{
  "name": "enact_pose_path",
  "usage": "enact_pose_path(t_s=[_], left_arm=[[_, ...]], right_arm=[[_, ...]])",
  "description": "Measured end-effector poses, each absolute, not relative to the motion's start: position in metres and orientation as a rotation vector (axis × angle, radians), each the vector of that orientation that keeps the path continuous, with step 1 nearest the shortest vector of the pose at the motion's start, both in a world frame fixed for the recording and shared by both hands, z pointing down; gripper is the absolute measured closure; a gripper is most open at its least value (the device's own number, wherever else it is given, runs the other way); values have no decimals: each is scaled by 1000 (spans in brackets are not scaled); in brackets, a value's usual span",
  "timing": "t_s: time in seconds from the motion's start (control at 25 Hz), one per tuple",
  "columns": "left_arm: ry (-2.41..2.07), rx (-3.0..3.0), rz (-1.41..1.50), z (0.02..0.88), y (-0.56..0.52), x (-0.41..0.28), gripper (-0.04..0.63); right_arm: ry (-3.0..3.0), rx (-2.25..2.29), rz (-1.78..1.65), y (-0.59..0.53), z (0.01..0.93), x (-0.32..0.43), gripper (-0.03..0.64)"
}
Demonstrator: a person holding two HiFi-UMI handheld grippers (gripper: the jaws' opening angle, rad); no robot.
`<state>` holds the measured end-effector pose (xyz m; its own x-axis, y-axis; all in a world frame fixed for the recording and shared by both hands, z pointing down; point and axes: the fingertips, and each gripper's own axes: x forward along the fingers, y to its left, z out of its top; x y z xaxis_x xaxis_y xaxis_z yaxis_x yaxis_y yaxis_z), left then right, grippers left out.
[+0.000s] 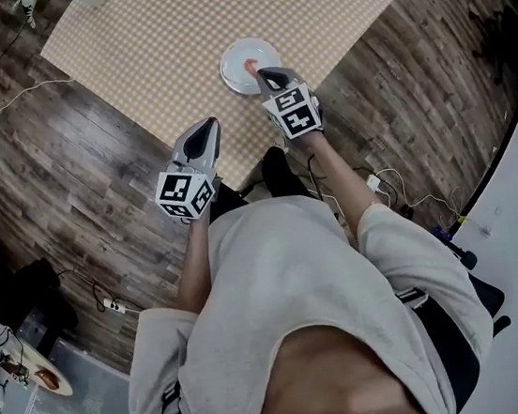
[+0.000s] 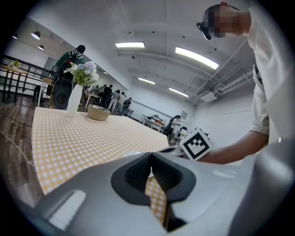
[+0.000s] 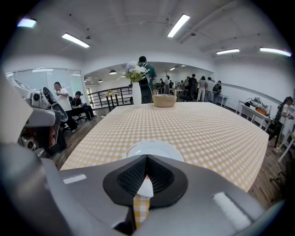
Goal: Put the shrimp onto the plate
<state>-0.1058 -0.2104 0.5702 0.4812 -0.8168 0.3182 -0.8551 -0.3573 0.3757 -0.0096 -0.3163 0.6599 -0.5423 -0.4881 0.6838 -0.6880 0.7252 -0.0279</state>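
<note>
Head view, with both gripper views. The shrimp [image 1: 247,63], a small pink-orange curl, lies on the white plate [image 1: 231,80], which stands near the edge of the counter [image 1: 214,8] on its yellow-checked cloth. The right claw [image 1: 265,75] hangs over the near rim of the plate with its tip just beside the shrimp. Its jaws are pressed together, and its own view shows only the plate [image 3: 152,148] and cloth through the slit behind the tips, with nothing firmly made out between the pads. The left claw [image 1: 207,125] is held back over the counter's edge, well apart from the plate, also pressed together and empty.

Judged from how things lie, the shrimp is already where the task wants it.

Handling, as a judgement: the shrimp looks light and small, so little squeeze is called for. Whether it is soft food or a stiff model cannot be told. Its curved, probably smooth body could squirt from hard pads, and it may skid on the glossy plate. The best hold is across the thick middle of the curl, not the thin tail.
</note>
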Motion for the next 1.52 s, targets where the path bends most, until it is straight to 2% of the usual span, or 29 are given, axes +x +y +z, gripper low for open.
enact_pose_path(t_s=[0.88, 1.52], left_arm=[[-1530, 2515, 28, 448, -249, -61, 586], [-1451, 2543, 146, 465, -209, 13, 586]], right_arm=[[-2643, 973, 137, -326, 496, 9, 617], [-2708, 929, 82, -246, 494, 78, 618]])
